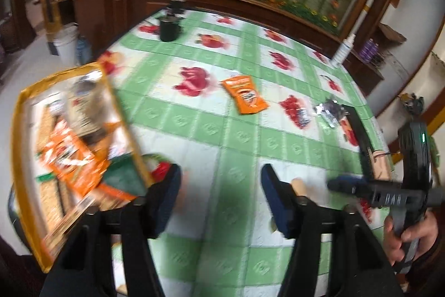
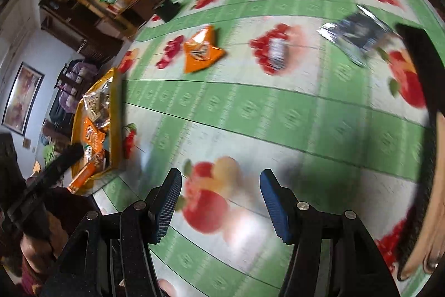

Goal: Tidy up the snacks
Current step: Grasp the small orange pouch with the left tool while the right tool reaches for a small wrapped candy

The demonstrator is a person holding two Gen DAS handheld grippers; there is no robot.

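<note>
A yellow-rimmed clear tray [image 1: 19, 116] holds several snack packets, among them an orange one [image 1: 72, 157]. It sits at the table's left edge, just left of my left gripper [image 1: 221, 199]. That gripper is open, with only tablecloth between its blue pads. An orange snack packet [image 1: 244, 96] lies loose mid-table, with a small dark packet [image 1: 301, 116] and a silver-black packet [image 1: 331, 113] to its right. My right gripper [image 2: 221, 202] is open over an apple print, nothing between its pads. From there the orange packet [image 2: 201, 49], the small packet [image 2: 278, 52] and the silver-black packet [image 2: 358, 35] lie ahead, and the tray [image 2: 116, 113] stands to the left.
The green checked tablecloth [image 1: 222, 146] covers the table. A black cup [image 1: 169, 28] stands at the far edge and a white tube [image 1: 343, 46] at the far right. A black-edged board [image 2: 425, 80] lies at the right. A hand [image 1: 408, 238] grips the right tool.
</note>
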